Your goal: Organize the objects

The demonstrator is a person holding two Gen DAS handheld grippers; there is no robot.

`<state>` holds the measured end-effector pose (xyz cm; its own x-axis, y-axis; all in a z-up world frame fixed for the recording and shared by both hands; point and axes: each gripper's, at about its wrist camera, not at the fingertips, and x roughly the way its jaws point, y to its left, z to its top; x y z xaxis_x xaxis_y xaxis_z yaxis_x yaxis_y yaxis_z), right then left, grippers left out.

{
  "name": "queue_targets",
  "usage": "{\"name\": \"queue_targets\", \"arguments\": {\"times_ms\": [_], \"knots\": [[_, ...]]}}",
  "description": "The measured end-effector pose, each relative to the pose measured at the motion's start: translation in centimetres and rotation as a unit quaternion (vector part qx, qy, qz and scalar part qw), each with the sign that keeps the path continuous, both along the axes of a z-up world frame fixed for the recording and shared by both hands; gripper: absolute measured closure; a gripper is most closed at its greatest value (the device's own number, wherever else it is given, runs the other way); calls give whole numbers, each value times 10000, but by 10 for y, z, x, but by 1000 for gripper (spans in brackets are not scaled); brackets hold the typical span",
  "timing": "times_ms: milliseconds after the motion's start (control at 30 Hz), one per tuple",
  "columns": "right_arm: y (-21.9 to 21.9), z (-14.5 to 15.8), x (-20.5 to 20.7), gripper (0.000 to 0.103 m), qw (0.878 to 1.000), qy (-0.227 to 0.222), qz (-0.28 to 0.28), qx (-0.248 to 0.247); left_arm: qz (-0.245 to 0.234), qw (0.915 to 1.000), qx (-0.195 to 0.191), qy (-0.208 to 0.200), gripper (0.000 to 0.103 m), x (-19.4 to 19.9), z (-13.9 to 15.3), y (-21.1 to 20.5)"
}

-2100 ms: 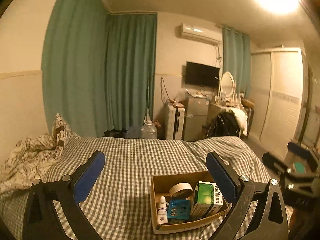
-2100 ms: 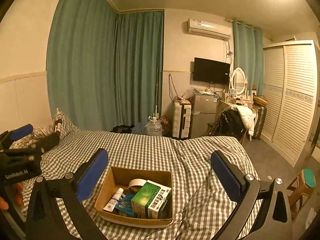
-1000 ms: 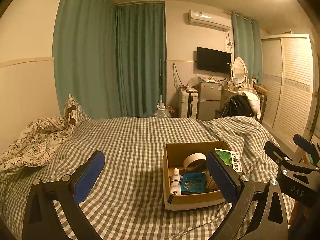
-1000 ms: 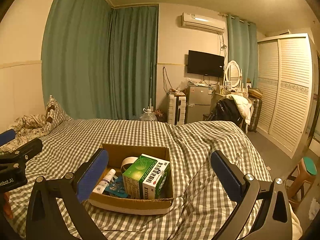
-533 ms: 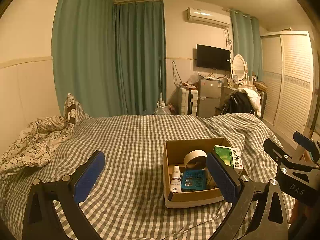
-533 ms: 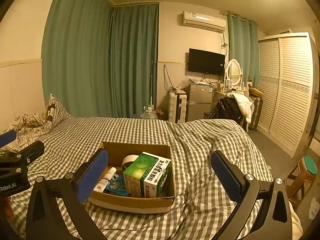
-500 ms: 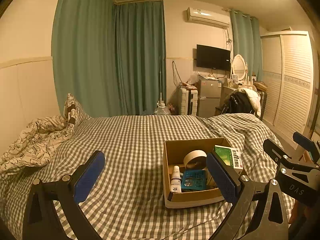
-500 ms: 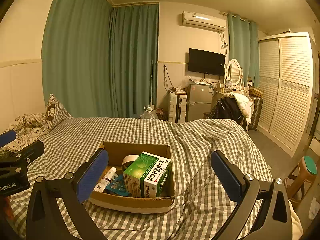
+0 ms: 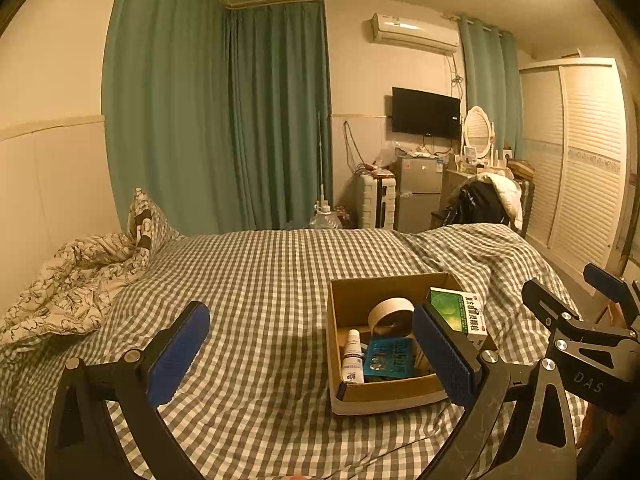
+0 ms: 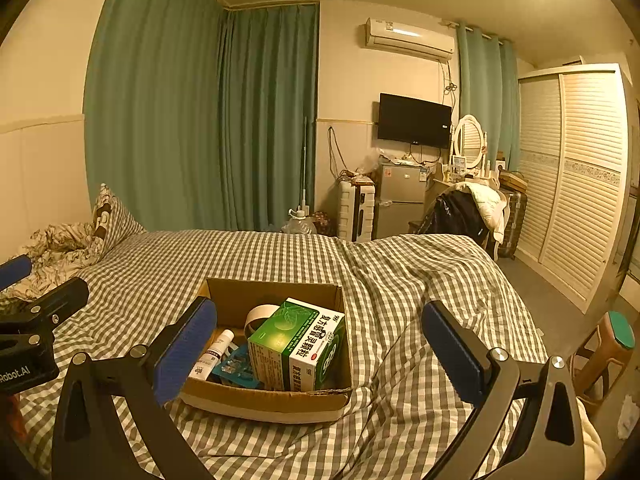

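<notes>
An open cardboard box [image 9: 384,394] [image 10: 272,292] sits on the checked bed cover. In it are a green and white medicine carton [image 9: 458,312] [image 10: 298,350], a roll of tape [image 9: 390,314] [image 10: 262,314], a small white bottle [image 9: 353,356] [image 10: 214,352] and a teal blister pack [image 9: 390,358] [image 10: 236,370]. My left gripper [image 9: 310,354] is open and empty, above the bed just left of the box. My right gripper [image 10: 320,350] is open and empty, hovering over the box's right part.
The bed [image 9: 260,280] has a crumpled floral quilt and pillow [image 9: 80,280] at the left. Beyond the bed stand green curtains, a small fridge [image 9: 418,196], a suitcase and a chair with clothes. A wardrobe [image 10: 576,184] and a stool [image 10: 608,348] are at the right.
Both grippers have tilted down and moved closer to the bed since two seconds ago, so the box now sits higher in view. In the last half second almost nothing moved.
</notes>
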<state>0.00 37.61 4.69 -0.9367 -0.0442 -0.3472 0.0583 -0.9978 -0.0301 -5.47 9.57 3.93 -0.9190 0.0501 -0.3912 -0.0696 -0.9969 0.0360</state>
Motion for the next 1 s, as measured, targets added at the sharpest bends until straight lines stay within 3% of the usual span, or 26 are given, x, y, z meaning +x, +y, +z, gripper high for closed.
{"name": "queue_targets", "arguments": {"times_ms": [1000], "knots": [[-7, -6, 0, 0, 9999, -109, 29, 38, 40, 10000, -6, -84, 0, -1, -4, -3]]}}
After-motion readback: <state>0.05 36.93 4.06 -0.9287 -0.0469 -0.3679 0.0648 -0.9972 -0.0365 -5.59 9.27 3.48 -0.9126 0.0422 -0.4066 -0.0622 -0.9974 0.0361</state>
